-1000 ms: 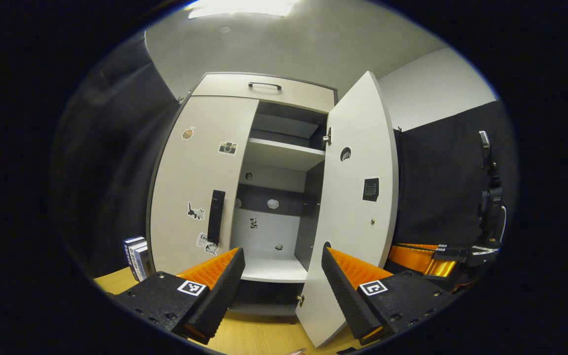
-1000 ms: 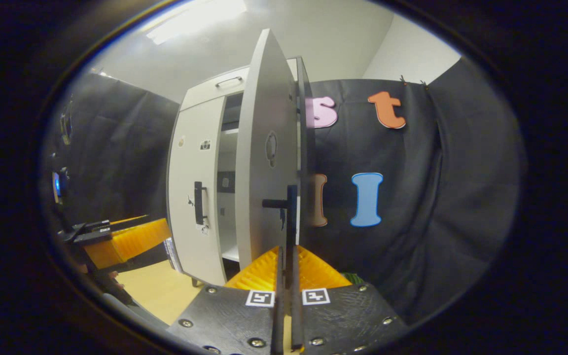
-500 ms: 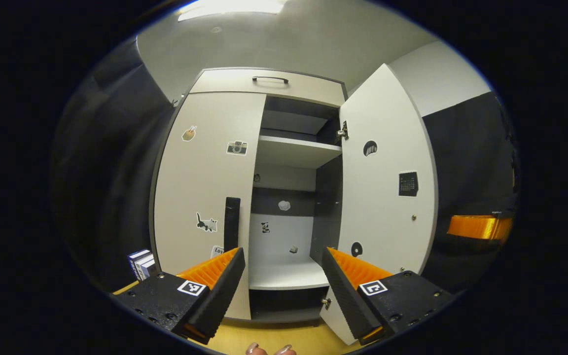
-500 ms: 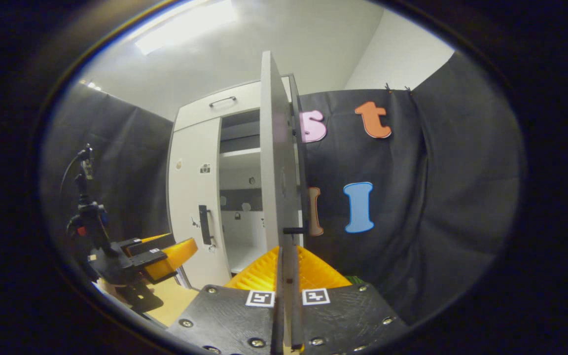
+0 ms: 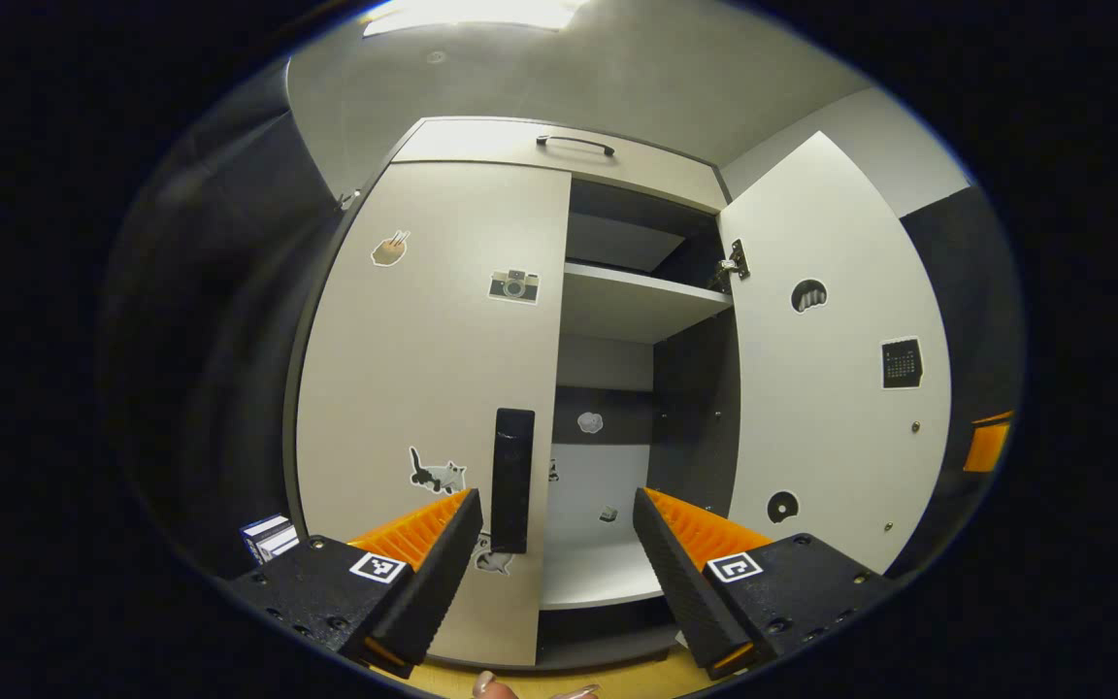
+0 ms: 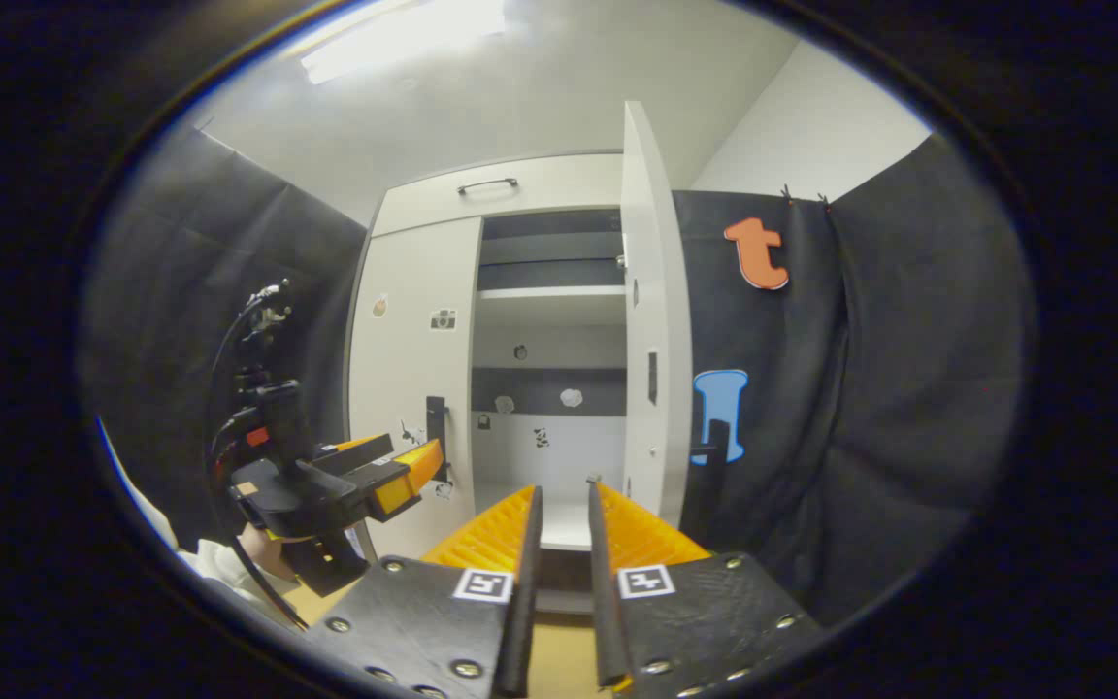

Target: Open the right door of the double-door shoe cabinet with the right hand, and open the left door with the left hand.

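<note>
One cabinet (image 5: 481,146), two doors: the left door (image 5: 433,388) is flat shut, the right door (image 5: 831,369) swung wide, its inner face to the left gripper view. One black handle (image 5: 511,479) on the left door, one bar handle on the drawer (image 5: 575,144) up top. Inside, an upper shelf (image 5: 632,301) and a lower shelf (image 5: 598,578).

Left gripper (image 5: 552,510) spread wide, nothing between its fingers, the handle just ahead of its left finger. The left gripper view shows several stickers on the left door, three on the right door, and boxes (image 5: 268,537) low at the left. Fingertips peek in at the bottom edge.

Right gripper (image 6: 564,500) has a narrow gap between its fingers, holding nothing, aimed at the open bay. The right gripper view catches the right door (image 6: 654,330) almost edge-on, its handle (image 6: 705,452) jutting toward the cloth, and the left gripper (image 6: 394,471) beside the left door's handle (image 6: 436,427), with a sleeve (image 6: 219,563) beneath.
</note>
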